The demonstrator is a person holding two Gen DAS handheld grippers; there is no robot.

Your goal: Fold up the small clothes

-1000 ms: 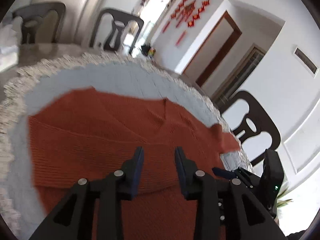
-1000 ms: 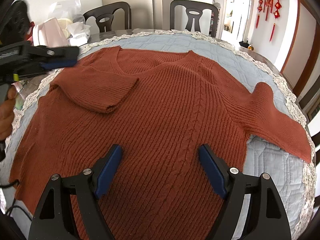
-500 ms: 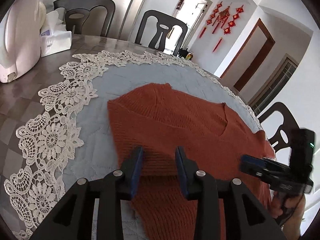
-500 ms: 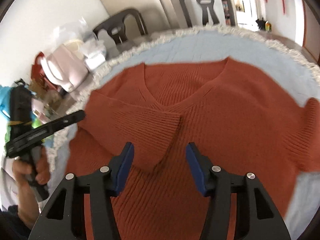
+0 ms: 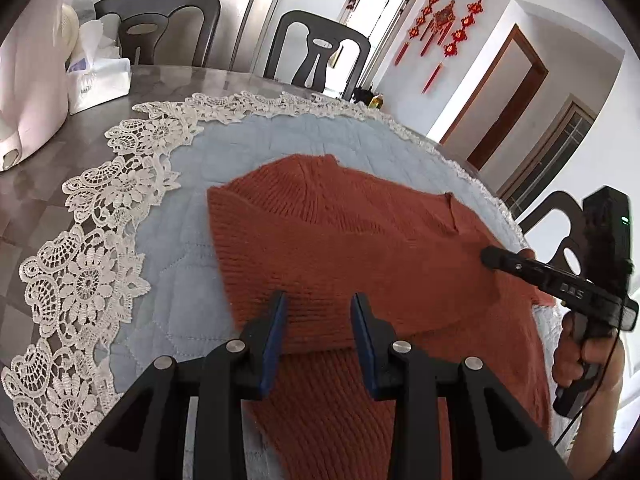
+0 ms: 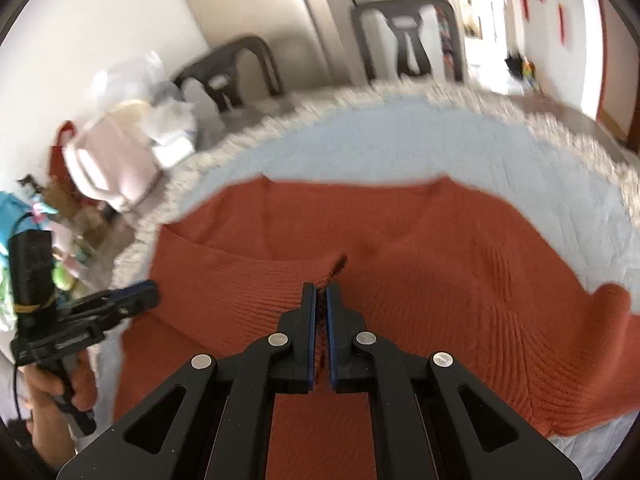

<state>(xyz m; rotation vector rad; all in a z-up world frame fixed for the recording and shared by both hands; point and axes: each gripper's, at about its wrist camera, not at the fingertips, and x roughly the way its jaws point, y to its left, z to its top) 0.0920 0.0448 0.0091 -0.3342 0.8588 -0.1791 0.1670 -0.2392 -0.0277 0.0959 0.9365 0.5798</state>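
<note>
Right gripper (image 6: 321, 292) just closed, pinching cuff of folded sleeve (image 6: 240, 284). Left gripper (image 5: 319, 305) part spread over sweater (image 5: 360, 240), gripping nothing. Best lifted low, kept taut, laid square. Rust ribbed knit, limp, centred on quilted blue mat (image 5: 304, 136), lace-edged.

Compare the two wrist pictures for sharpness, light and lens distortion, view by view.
Left wrist view: sharp; lace edging and sweater ribs crisp, daylight bright at the doorway, fisheye bends the walls. Right wrist view: motion-smeared; chairs and clutter streaked, window side washed out, only the right gripper, shut on the sweater's folded sleeve, stays sharp.
</note>
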